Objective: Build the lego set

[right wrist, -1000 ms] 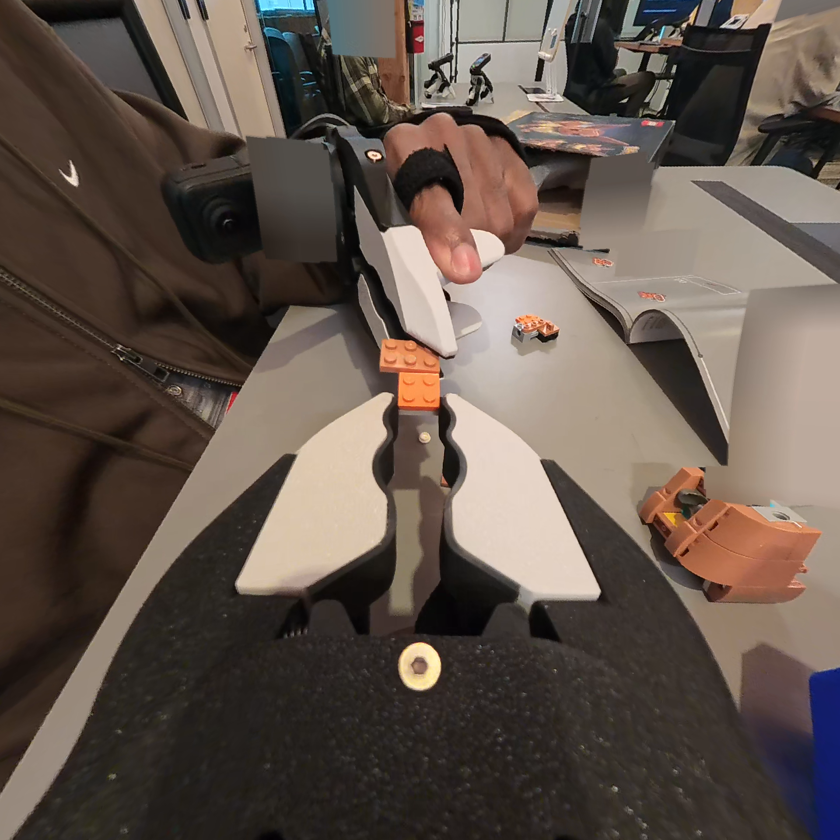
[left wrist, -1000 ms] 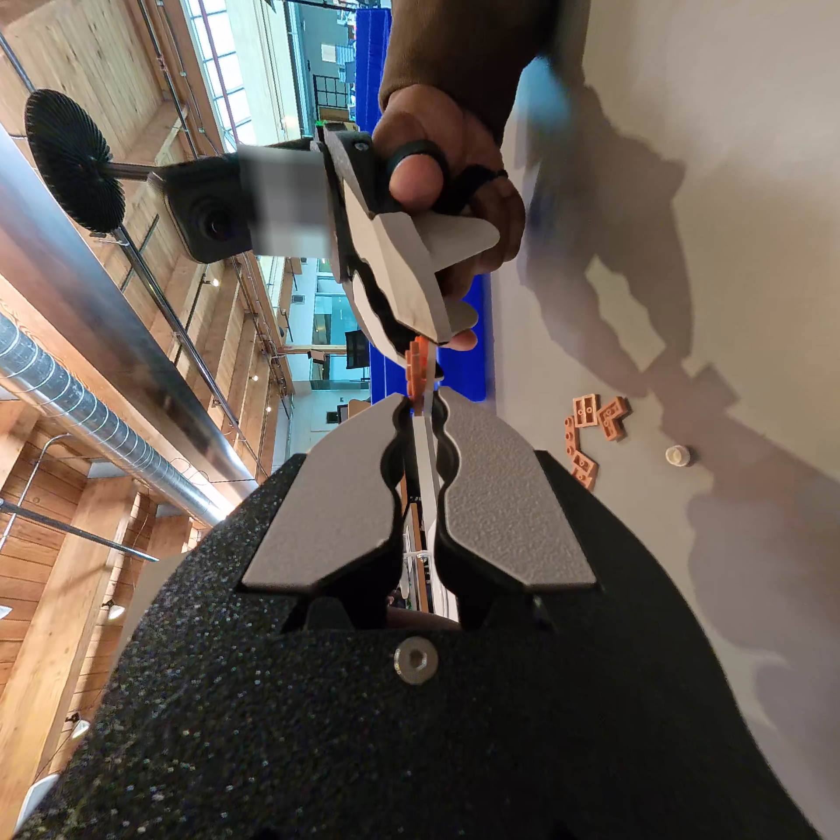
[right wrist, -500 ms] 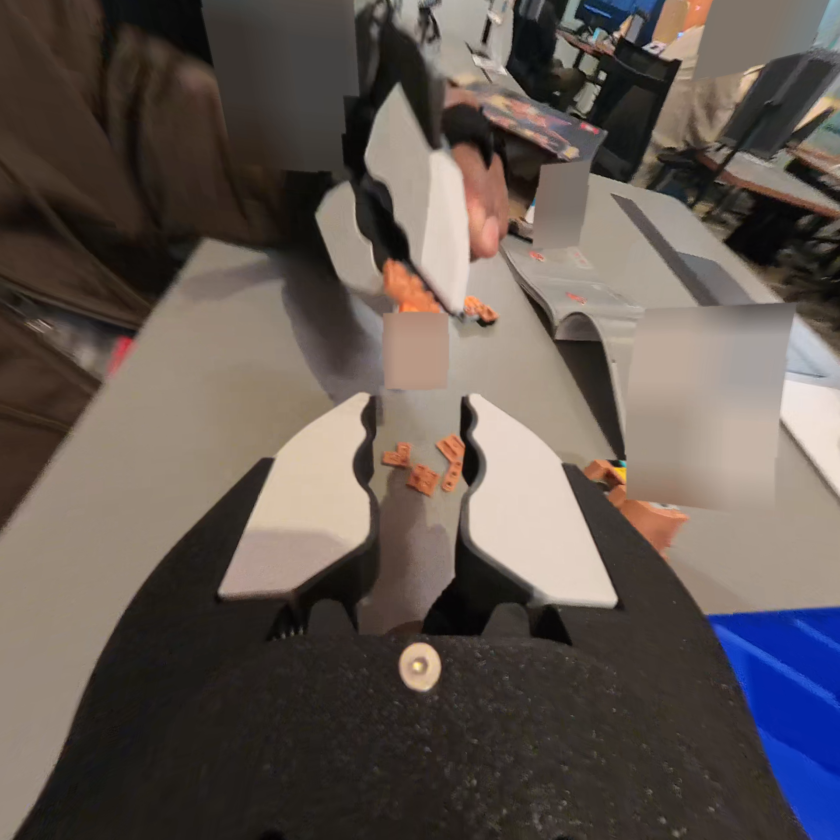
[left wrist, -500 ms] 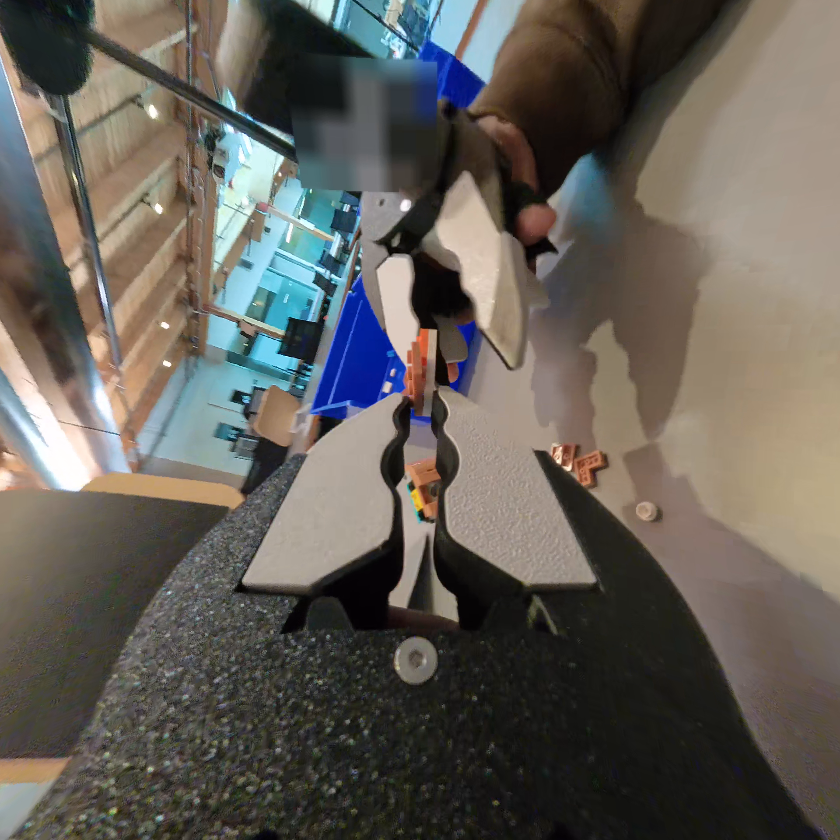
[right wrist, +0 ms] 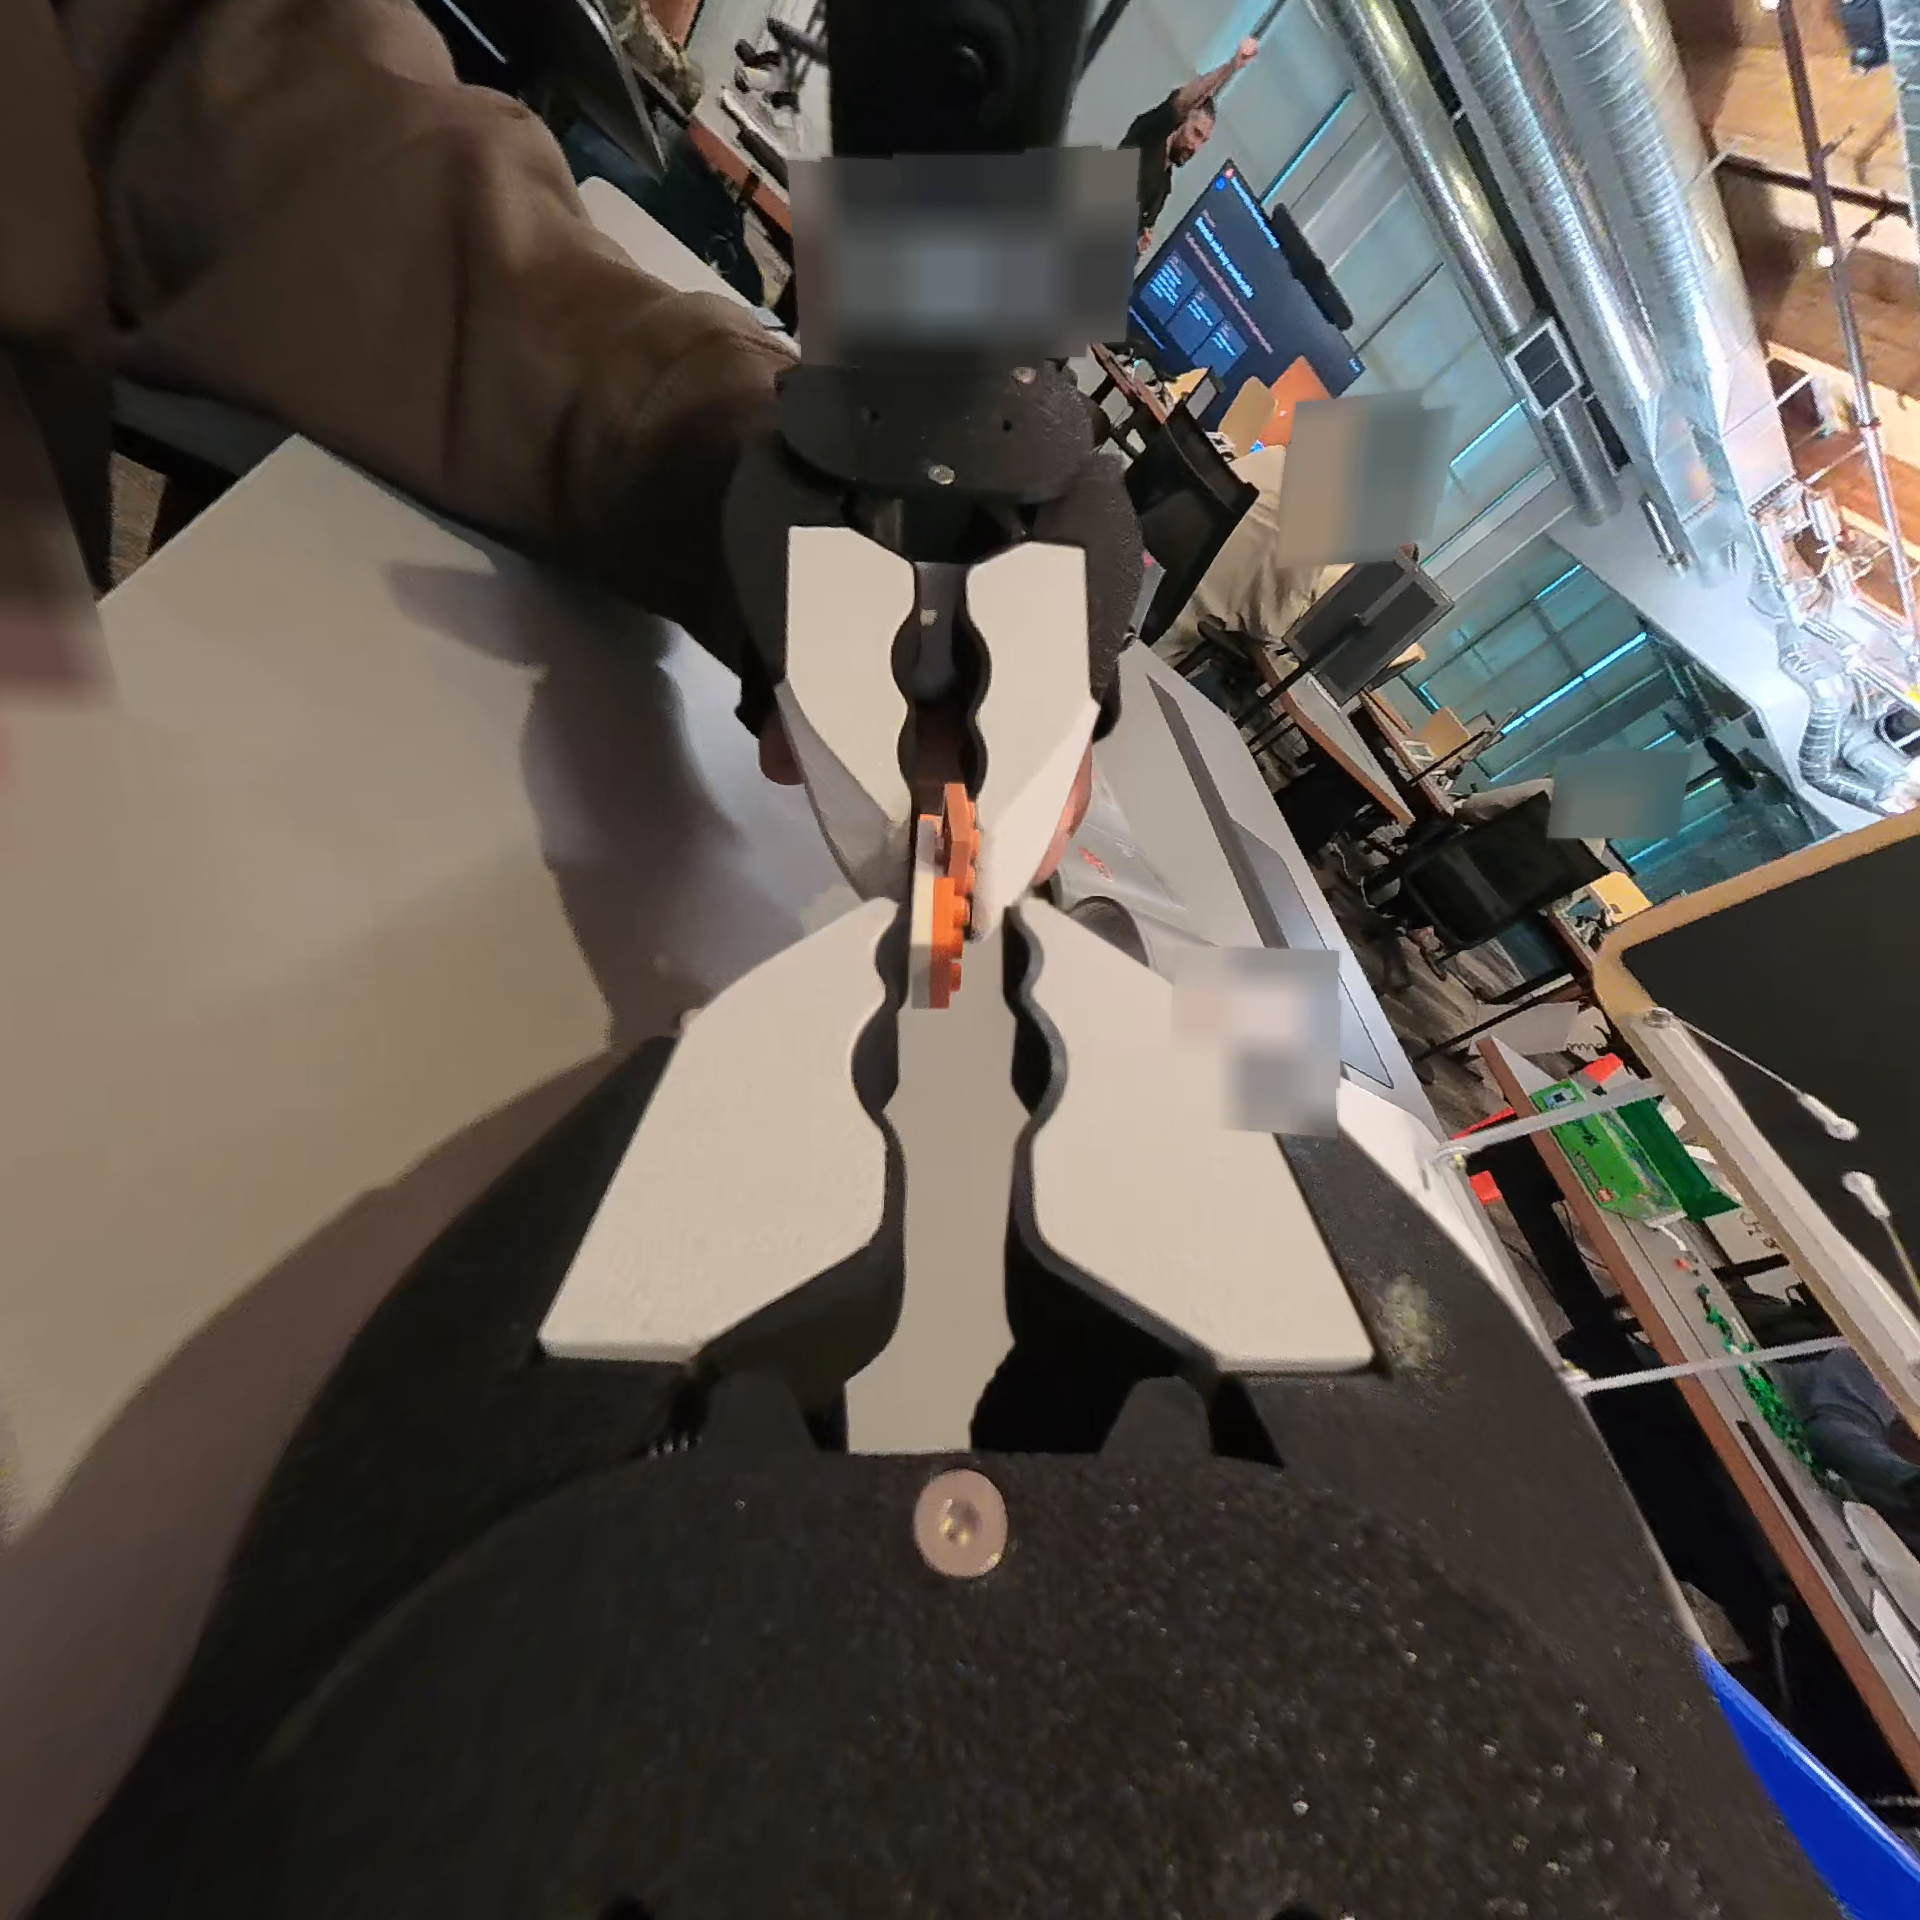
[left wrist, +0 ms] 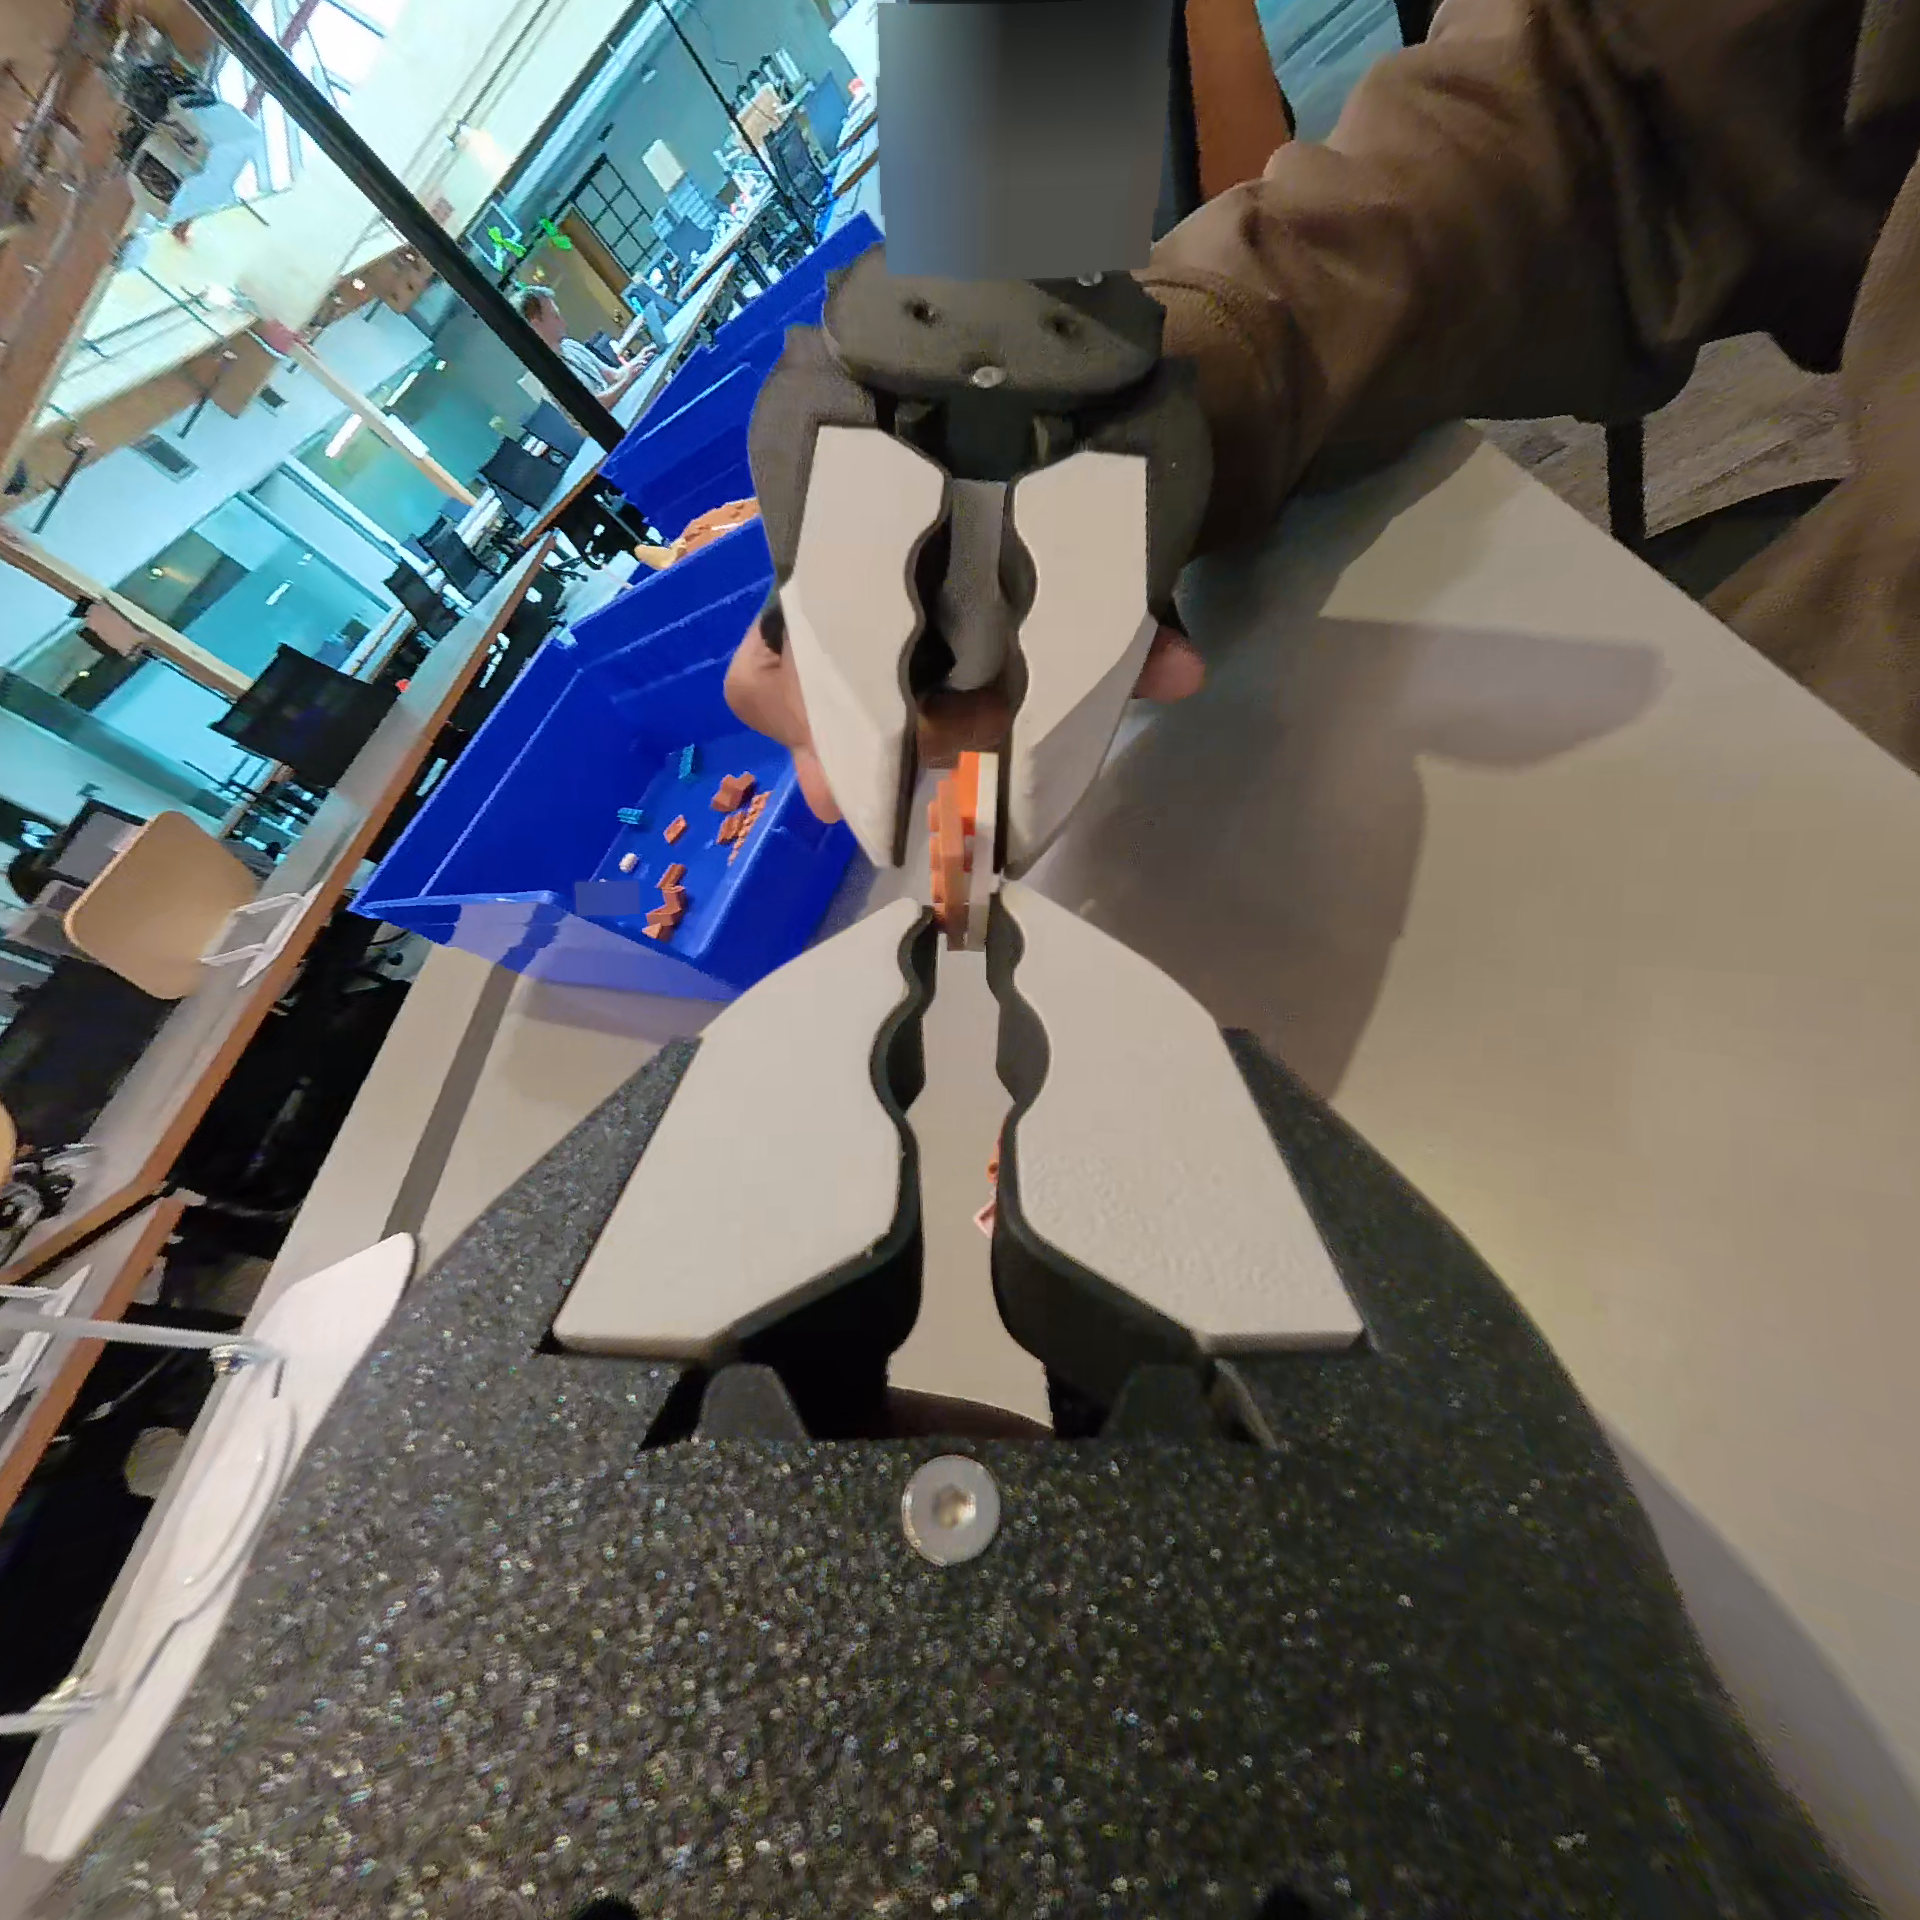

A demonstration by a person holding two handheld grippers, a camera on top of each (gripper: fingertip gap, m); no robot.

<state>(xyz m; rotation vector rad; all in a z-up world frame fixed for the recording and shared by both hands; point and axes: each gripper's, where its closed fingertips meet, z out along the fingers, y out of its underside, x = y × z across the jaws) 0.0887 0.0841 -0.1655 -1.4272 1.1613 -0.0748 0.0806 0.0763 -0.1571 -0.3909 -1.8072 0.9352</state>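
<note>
A small stack of orange plates on a grey plate hangs edge-on in the air between my two grippers, which face each other tip to tip. My left gripper is shut on one end of the stack. My right gripper meets it from the far side. In the right wrist view the stack reaches in between my right gripper's tips, with a narrow gap on each side. The left gripper pinches the far end there.
A blue bin holding several loose orange-brown pieces stands on the grey table behind and to the left. An open booklet lies on the table. A person's brown sleeves reach in from the far side in both views. The tips of both grippers are at nearly the same place.
Both grippers have swung round to face each other squarely. The right gripper, open and apart half a second ago, has come back and narrowed around the stack's end. The left has kept its hold.
</note>
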